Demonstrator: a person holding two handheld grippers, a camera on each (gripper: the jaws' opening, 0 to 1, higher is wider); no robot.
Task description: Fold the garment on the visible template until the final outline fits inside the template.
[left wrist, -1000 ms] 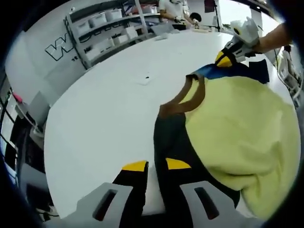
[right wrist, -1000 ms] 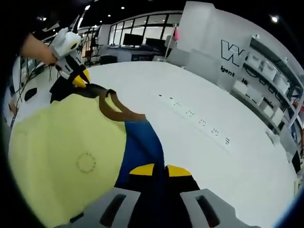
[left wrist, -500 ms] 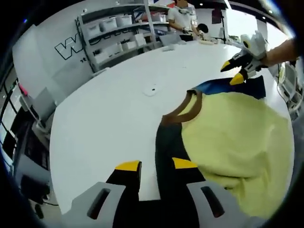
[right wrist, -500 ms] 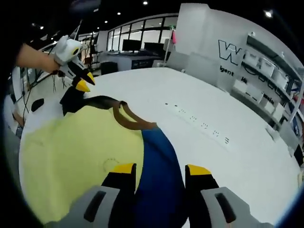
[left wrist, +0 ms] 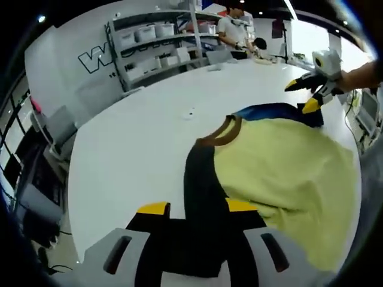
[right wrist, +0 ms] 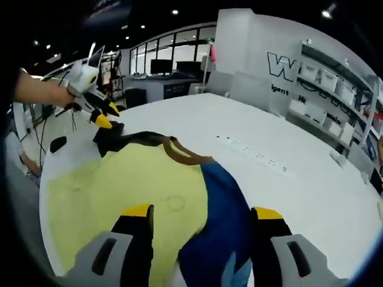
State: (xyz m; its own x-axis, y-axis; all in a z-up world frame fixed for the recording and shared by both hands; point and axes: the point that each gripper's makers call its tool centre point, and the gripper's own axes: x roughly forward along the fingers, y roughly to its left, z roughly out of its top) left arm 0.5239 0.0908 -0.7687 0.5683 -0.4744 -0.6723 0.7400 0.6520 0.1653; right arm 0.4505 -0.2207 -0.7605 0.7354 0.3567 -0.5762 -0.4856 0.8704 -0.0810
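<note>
garment: one yellow tee (left wrist: 281,167) flat on the white table (left wrist: 131,149); brown collar (left wrist: 218,136), black sleeve (left wrist: 200,197), blue sleeve (right wrist: 224,221)
left gripper (left wrist: 197,207): my jaws spread, black sleeve lying between them, no pinch
right gripper (right wrist: 203,211): jaws spread wide over the blue sleeve; I see it far off in the left gripper view too (left wrist: 306,95), parted, just above the cloth
count: one garment; two grippers
change: a second ago both jaws were nearly shut on the sleeves; now released and apart
</note>
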